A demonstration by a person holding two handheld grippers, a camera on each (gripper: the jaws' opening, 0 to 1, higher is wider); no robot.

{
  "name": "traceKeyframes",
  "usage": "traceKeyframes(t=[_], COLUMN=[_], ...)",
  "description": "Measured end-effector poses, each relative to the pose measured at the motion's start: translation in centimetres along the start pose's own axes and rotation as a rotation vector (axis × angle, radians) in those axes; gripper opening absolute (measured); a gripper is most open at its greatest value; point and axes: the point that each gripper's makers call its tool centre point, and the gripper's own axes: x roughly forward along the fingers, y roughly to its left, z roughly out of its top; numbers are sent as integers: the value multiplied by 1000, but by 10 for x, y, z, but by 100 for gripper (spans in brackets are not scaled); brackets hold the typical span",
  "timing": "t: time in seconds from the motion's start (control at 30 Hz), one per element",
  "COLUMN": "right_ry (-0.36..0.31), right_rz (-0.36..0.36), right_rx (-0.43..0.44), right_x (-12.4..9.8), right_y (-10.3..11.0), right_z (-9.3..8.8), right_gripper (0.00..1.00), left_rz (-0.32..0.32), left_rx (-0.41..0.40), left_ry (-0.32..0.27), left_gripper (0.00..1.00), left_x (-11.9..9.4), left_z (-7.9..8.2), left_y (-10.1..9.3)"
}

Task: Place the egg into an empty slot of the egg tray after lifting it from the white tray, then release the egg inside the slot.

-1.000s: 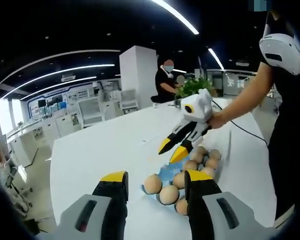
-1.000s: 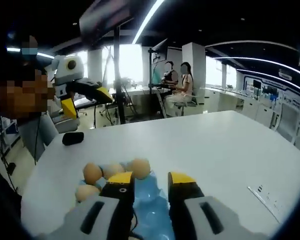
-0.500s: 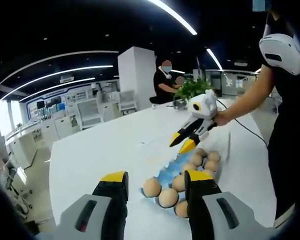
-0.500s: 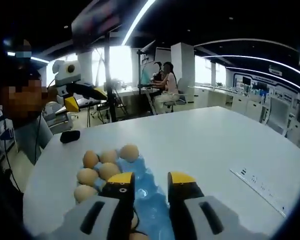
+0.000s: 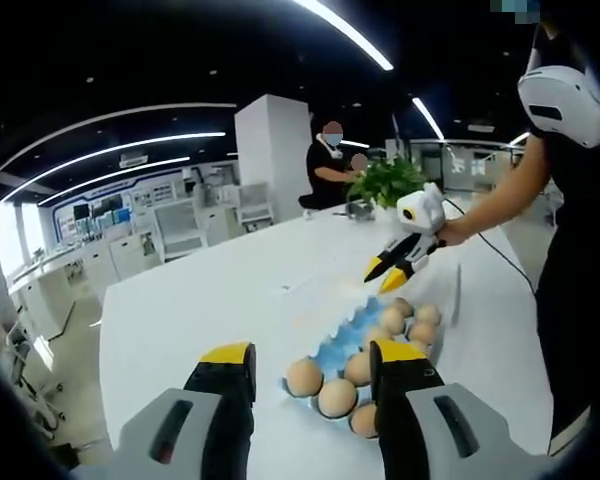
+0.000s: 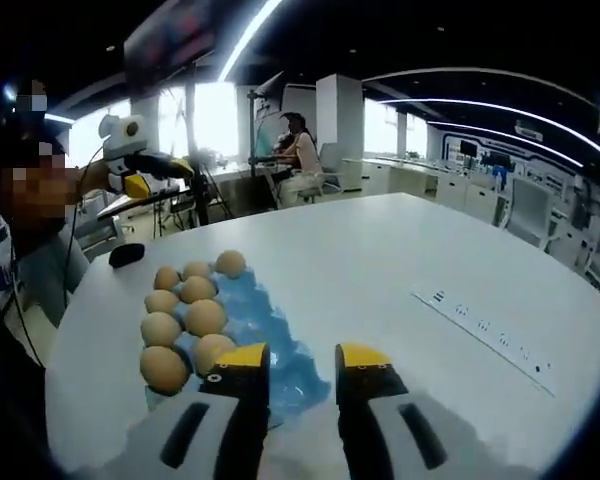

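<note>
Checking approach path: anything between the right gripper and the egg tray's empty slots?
Nothing visible. The right gripper is open just above the blue egg tray; its empty slots lie directly ahead, eggs off to one side.

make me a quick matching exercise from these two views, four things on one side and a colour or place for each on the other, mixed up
Things:
1. egg tray
2. eggs
3. potted plant
4. black object

Colour or place:
A. green, at the far end of the white table in the left gripper view
B. blue, on the table
C. tan, sitting in the tray's slots
D. dark, lying on the table beyond the tray in the right gripper view

Pairs: 1-B, 2-C, 3-A, 4-D
</note>
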Motion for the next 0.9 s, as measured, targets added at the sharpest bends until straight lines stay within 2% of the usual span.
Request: traceKeyframes(t=[0.23, 0.53, 0.63, 0.87, 0.9], right_ry=[13, 60, 68, 140, 114], right_rz=[-69, -143, -159, -163, -160], right_rx=[8, 18, 29, 7, -52], right_x=[-24, -54, -58, -61, -60], right_y=[-21, -44, -50, -52, -53], right_z=[-12, -37, -41, -63, -58], right_gripper=[26, 26, 26, 26, 25], left_rz=[-6, -5, -8, -3, -2], left_rx=[-1, -1, 0, -1, 1], left_ry=[1, 5, 6, 1, 2], left_gripper=[46, 45, 45, 47, 47], left_x=[1, 0, 1, 1, 1], left_z=[0, -1, -1, 1, 1], left_y=[-2, -2, -2, -1, -1])
